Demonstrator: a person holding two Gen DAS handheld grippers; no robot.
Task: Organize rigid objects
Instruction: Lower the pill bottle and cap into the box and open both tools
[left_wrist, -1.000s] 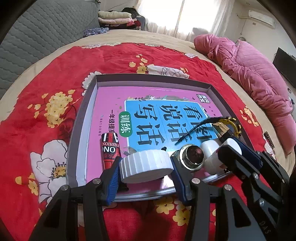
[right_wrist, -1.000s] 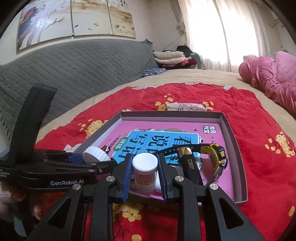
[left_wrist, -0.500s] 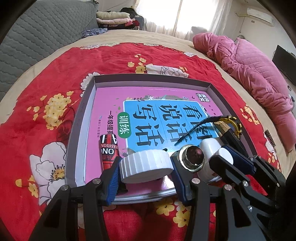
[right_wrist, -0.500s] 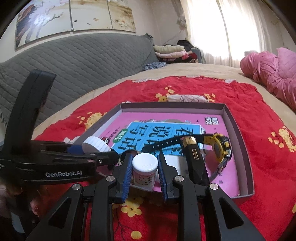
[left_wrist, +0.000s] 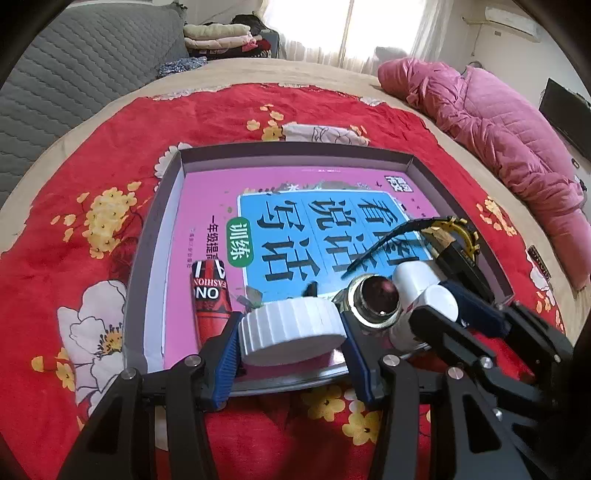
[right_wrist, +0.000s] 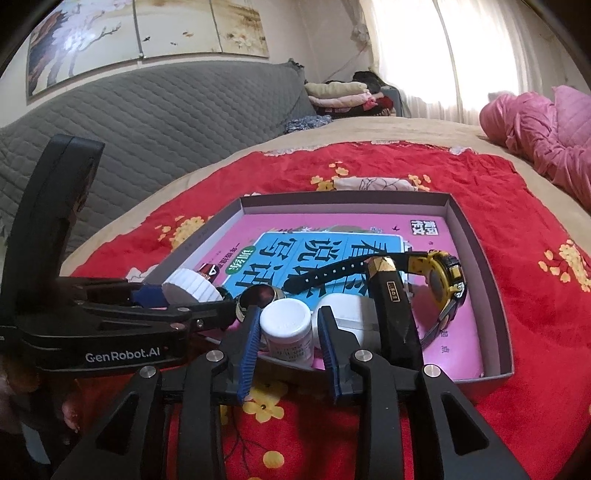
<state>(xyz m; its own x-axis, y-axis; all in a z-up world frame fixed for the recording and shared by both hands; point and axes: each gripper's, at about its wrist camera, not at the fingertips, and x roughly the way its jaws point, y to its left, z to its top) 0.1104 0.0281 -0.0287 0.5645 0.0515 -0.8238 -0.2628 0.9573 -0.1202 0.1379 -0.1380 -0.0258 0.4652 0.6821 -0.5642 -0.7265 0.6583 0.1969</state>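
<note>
White ribbed lid (left_wrist: 291, 326): light, stiff; left gripper (left_wrist: 291, 354) fingers clamp its ribbed edge over the tray (left_wrist: 147, 258) near rim.
Small white bottle (right_wrist: 288, 326): smooth, light; right gripper (right_wrist: 288, 354) fingers opening around it, inside the tray's near rim.

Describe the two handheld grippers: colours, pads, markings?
Both are matte black plastic with angular fingers, silver screw heads and ribbed blue pads. The left gripper carries white "GenRobot.AI" lettering on its side, seen from the right wrist. The right gripper shows no marking. No cables visible.
</note>
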